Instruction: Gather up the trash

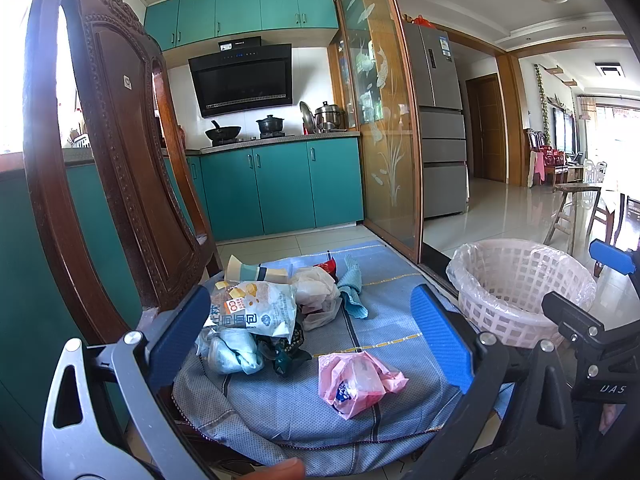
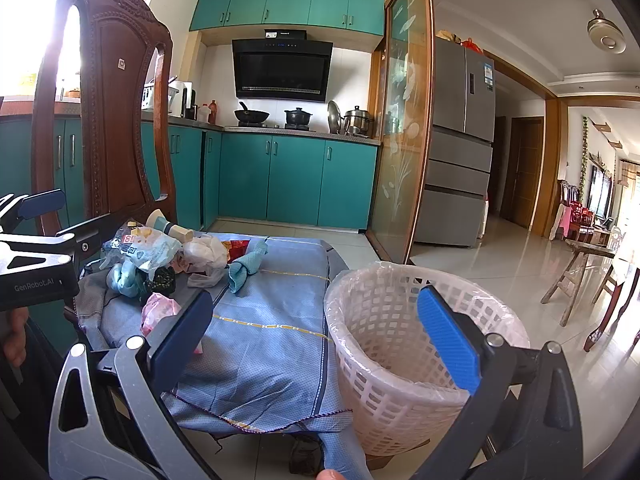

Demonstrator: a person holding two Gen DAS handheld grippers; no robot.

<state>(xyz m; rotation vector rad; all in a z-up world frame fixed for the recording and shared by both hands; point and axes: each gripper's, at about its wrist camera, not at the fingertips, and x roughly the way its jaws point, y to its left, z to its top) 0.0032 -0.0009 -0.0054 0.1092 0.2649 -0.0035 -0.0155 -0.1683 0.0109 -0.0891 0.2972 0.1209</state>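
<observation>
Left wrist view: the left gripper [image 1: 316,332] is spread wide and empty, like the right gripper [image 2: 320,344]. The pink bag [image 1: 356,380] lies near on the blue cloth [image 1: 400,312], left of the basket [image 1: 520,288]. It looks light, soft and crinkly, so its bunched middle should be pinched.

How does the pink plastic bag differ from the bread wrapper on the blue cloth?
The pink plastic bag is pink and translucent; the bread wrapper is pale with printed characters and food pictures. The pink plastic bag lies alone, nearest the left claw; the bread wrapper rests on the heap of other trash by the chair back. Both are crumpled, on the blue cloth, outside the basket.
</observation>
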